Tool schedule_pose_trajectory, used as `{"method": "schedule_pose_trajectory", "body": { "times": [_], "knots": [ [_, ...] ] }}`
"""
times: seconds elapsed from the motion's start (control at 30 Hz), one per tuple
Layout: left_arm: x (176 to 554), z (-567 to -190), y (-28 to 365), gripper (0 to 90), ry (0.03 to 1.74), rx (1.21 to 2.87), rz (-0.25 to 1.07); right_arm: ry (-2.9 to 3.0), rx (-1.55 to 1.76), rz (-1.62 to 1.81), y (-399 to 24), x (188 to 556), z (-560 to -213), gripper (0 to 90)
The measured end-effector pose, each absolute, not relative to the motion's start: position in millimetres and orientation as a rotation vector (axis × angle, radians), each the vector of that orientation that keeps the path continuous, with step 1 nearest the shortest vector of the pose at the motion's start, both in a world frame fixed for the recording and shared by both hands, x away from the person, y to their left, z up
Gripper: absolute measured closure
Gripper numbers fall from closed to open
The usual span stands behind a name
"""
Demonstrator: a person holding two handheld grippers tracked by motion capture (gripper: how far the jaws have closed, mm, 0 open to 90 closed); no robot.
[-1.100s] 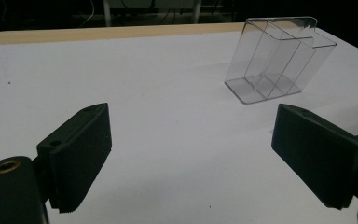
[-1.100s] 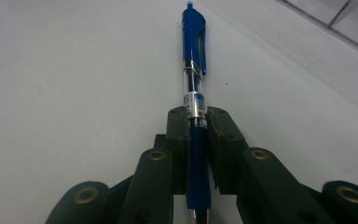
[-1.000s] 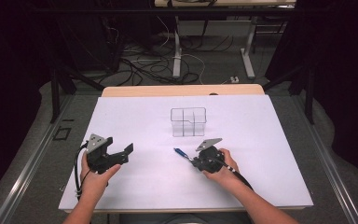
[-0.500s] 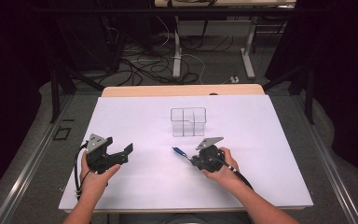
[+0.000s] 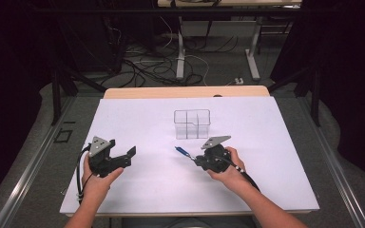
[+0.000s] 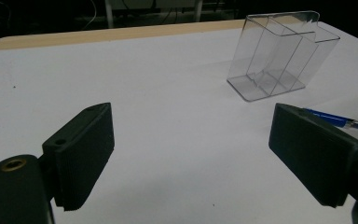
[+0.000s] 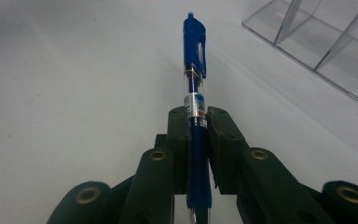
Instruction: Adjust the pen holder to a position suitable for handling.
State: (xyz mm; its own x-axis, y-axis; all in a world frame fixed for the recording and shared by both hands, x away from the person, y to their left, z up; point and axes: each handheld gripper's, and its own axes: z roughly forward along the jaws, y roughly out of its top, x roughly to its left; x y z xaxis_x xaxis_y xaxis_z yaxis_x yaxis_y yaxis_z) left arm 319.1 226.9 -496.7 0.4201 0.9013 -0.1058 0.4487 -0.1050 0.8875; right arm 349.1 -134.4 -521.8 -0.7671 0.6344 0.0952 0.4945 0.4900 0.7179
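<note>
White paper covers the desk (image 5: pixel 138 123), and a clear divided organizer (image 5: pixel 192 124) stands empty near its middle. My right hand-held gripper (image 7: pixel 198 122) is clamped on a blue pen (image 7: pixel 195 70), carried low just short of the organizer. My left hand-held gripper (image 6: pixel 191 154) gapes wide, holding nothing. Picking up looks done; I judge that dropping the pen into a compartment remains.
</note>
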Motion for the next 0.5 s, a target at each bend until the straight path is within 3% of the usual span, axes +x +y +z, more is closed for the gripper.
{"method": "schedule_pose_trajectory", "body": {
  "times": [0.5],
  "knots": [
    [313.1, -483.3, 212.7, 16.0, 1.093, 1.769, 0.648, 2.633, 0.955, 1.163, -131.4, 353.0, -495.1, 79.9]
  ]
}}
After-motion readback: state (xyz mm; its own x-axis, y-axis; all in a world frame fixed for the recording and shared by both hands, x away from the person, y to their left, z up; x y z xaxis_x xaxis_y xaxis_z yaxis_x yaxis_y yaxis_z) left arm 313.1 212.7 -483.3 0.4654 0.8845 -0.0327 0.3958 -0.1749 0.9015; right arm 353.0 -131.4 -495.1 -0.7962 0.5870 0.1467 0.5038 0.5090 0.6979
